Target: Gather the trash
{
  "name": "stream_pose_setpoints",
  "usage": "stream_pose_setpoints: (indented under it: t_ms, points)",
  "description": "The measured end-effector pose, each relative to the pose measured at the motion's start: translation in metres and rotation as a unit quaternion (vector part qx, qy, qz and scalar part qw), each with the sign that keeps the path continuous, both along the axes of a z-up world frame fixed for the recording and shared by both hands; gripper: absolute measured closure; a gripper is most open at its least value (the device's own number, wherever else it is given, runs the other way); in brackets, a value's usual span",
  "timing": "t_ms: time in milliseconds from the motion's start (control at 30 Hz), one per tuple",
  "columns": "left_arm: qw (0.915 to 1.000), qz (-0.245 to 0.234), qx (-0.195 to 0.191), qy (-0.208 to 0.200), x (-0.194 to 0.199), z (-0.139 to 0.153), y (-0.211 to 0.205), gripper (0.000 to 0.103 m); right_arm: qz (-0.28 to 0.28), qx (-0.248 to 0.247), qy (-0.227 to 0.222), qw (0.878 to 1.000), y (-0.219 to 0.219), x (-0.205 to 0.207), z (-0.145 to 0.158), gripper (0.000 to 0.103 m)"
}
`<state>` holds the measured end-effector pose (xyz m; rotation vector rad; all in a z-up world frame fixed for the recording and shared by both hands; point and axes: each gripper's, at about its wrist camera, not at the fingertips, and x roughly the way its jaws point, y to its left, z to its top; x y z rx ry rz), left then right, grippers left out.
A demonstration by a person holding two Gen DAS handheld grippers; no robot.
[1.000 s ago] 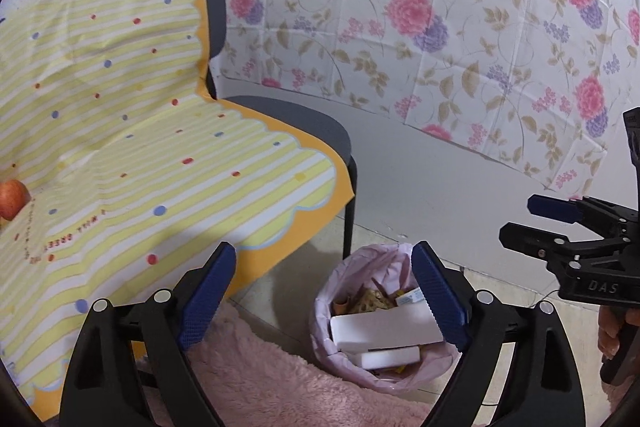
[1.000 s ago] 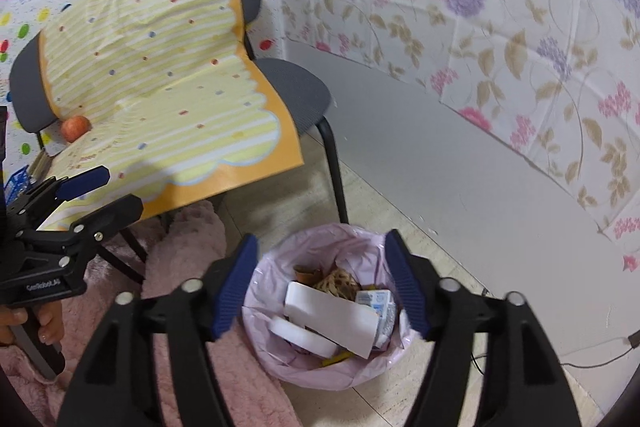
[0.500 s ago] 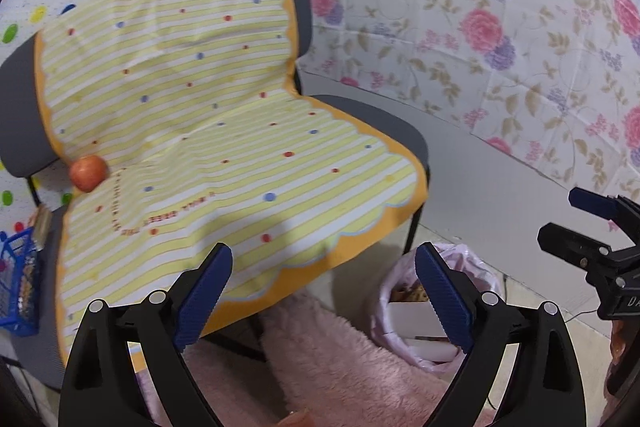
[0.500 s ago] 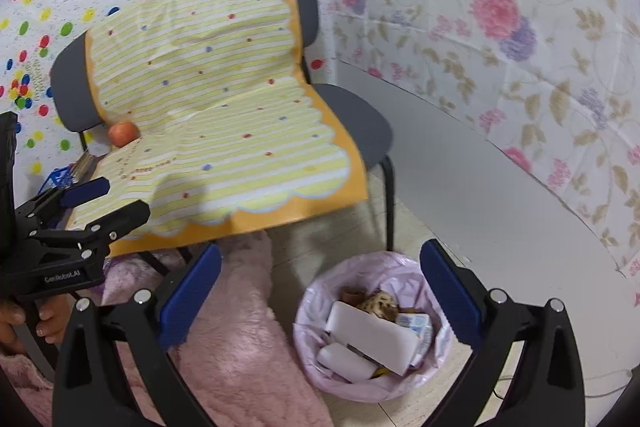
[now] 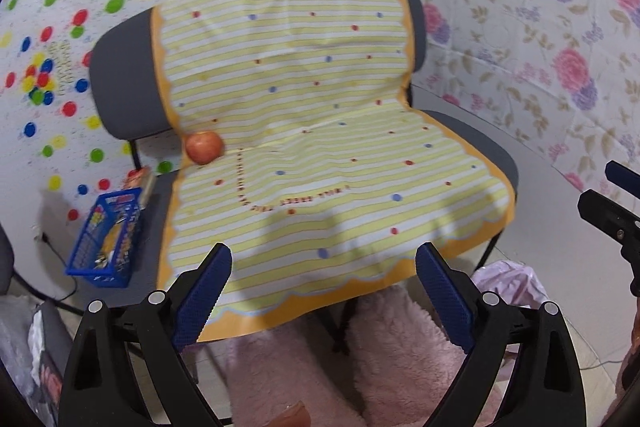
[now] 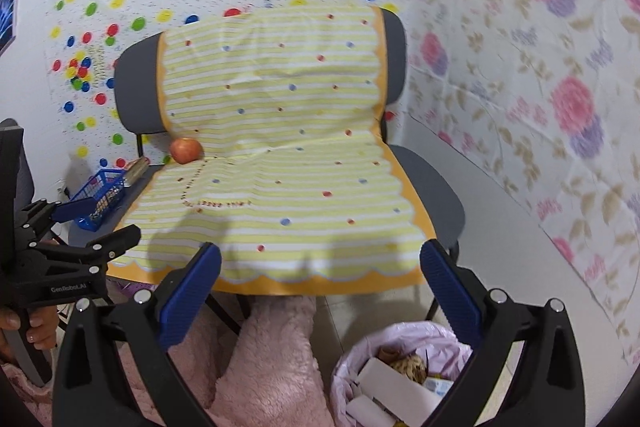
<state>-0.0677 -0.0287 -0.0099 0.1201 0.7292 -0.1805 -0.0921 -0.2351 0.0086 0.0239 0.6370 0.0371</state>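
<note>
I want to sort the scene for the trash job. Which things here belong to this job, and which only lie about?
Belonging to the job:
- trash bin lined with a pink bag, holding white boxes
- left gripper, open
- right gripper, open

Just lying about:
- apple
- striped cloth on the chair
- blue basket

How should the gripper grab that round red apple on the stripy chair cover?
Grip the round red apple across its widest middle, coming from the front and above. It sits in the crease where the yellow striped cover bends up the backrest, so its back is blocked.
</note>
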Motion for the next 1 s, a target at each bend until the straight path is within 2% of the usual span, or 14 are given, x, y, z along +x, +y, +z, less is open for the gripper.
stream_pose_setpoints:
  t_ms: [333, 1000]
  points:
    - [0.9992, 0.038, 0.003, -0.01, 0.0, 0.009, 0.028, 0.011, 0.015, -0.01, 0.007, 1.0, 0.015, 0.014, -0.001, 0.006]
    - [0.9986, 0.053, 0.004, -0.007, 0.004, 0.007, 0.034, 0.011, 0.025, -0.004, 0.024, 0.999, 0.016, 0.024, -0.01, 0.006]
